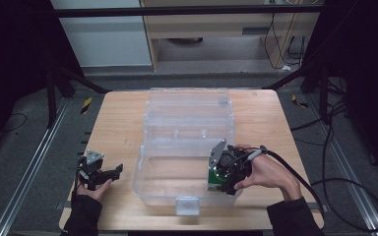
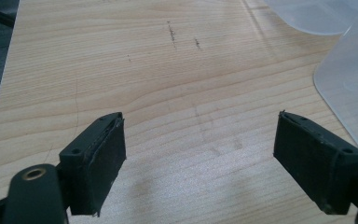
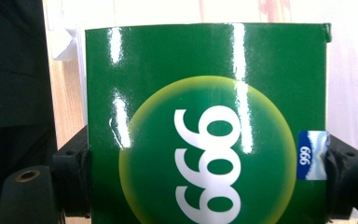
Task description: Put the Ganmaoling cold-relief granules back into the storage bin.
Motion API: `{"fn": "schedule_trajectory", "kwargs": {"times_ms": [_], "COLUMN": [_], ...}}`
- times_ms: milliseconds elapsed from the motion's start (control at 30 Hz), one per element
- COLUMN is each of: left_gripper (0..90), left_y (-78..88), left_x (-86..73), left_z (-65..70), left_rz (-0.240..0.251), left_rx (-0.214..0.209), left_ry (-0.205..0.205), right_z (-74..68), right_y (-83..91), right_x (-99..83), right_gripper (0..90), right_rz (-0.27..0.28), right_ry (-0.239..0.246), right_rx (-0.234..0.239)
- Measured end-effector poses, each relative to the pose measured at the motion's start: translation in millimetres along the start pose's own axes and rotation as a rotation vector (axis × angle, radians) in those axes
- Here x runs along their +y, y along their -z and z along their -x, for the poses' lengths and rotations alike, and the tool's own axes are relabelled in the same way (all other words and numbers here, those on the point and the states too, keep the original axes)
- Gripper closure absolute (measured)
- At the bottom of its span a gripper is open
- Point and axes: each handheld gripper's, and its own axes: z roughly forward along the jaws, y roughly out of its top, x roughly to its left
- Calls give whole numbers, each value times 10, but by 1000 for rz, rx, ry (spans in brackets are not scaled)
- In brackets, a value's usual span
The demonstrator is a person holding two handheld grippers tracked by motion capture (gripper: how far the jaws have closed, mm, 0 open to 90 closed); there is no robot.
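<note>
A: Right gripper view: what does the box look like?

B: It is a glossy green carton with a yellow-green disc on its face and white "999" printed there, read upside down from this camera. A small blue "999" label sits on its right edge. Light glares in streaks across the top half.

A: How does the right gripper stand?

B: Its jaws press the box's two sides, closed as far as the carton's width allows.

A: And where is that in the high view?

B: The right gripper holds the box inside the near right part of the clear bin, which sits on the middle of the table, its lid tipped back on the far side. The box is low in the bin; whether it touches the floor cannot be told. The right hand rests over the bin's right wall.

A: The other side?

B: The left gripper hangs over bare wood with jaws wide apart and nothing between them. In the high view the left gripper is just left of the bin, apart from it. The bin's rounded corner shows to its right.
</note>
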Motion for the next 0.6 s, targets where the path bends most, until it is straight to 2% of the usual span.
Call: {"fn": "schedule_trajectory", "kwargs": {"times_ms": [400,433,600], "left_gripper": [161,162,161], "left_y": [7,9,3], "left_x": [1,2,2], "left_z": [-4,-4,-1], "left_rz": [2,3,1], "left_rx": [0,1,1], "left_ry": [0,0,-1], "right_z": [-5,4,-1], "right_y": [-86,-103,-142], "right_x": [17,-7,-55], "right_gripper": [157,157,156], "right_rz": [-28,-16,-20], "right_ry": [8,-9,-16], "right_rx": [0,12,10]}}
